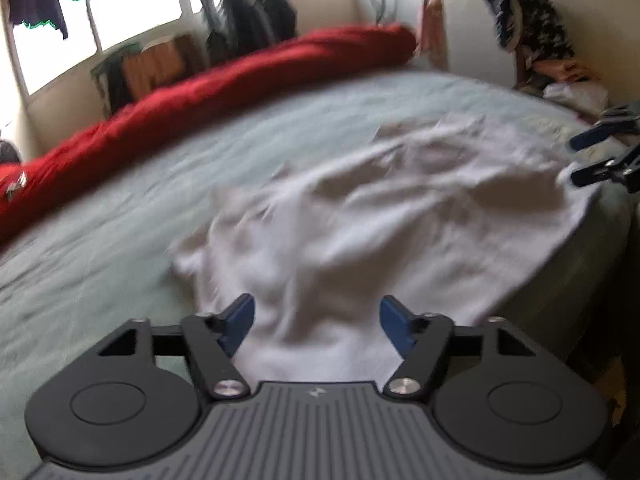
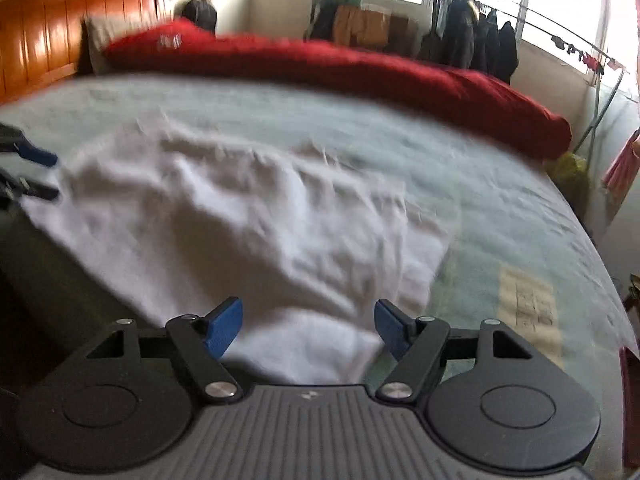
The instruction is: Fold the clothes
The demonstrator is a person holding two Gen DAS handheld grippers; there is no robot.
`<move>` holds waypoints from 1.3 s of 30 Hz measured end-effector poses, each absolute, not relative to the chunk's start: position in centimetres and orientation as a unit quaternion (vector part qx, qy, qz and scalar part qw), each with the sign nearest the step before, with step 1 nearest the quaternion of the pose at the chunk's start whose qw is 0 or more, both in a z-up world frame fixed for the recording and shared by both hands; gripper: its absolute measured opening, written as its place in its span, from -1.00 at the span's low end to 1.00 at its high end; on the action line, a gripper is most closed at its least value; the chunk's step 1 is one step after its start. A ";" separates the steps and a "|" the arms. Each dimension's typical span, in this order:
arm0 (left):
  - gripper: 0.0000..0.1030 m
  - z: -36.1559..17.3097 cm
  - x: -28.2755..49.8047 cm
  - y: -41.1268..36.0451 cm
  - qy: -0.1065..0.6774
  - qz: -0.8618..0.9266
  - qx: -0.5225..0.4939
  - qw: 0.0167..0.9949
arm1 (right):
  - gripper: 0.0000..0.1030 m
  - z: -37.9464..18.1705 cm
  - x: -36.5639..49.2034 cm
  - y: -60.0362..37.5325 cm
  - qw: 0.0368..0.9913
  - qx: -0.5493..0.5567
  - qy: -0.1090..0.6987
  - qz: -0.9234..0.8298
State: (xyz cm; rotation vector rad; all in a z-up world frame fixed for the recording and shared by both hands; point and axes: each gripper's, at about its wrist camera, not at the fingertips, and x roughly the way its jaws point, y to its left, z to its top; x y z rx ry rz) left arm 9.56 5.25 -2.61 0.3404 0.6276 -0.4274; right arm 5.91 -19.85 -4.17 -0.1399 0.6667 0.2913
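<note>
The white cloth point(image 1: 360, 216) lies rumpled on the bed point(image 1: 100, 264), long axis running from left gripper point(image 1: 316, 326) to right gripper point(image 2: 308, 326). Both are released, jaws apart, each over a near corner of the cloth, neither nearer.

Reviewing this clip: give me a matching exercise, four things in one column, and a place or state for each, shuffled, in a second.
1. crumpled white cloth garment
2. long red padded quilt
3. left gripper
4. dark clothes on a rail

A. hanging by the window
B. jaws open, gripping nothing
C. rolled along the bed's far edge
D. spread on the pale green bedsheet

Pairs: 1-D, 2-C, 3-B, 4-A
</note>
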 end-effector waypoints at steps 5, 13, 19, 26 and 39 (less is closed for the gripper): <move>0.44 -4.1 10.4 3.7 0.355 -0.239 0.114 0.897 | 0.61 -5.4 6.5 -20.1 0.914 0.025 0.364 0.175; 0.50 -3.0 10.1 5.8 0.386 -0.192 0.050 0.901 | 0.70 -5.0 4.1 -22.7 0.917 0.077 0.358 0.157; 0.59 -3.9 10.3 4.9 0.409 -0.204 -0.003 0.890 | 0.88 -5.7 5.5 -20.1 0.911 0.073 0.366 0.173; 0.59 -3.4 9.9 6.0 0.399 -0.200 -0.007 0.895 | 1.00 -5.7 4.0 -21.1 0.919 0.086 0.348 0.164; 0.65 -4.5 22.2 5.9 0.355 -0.231 -0.156 0.892 | 1.00 -5.9 14.8 -20.7 0.926 0.137 0.313 0.159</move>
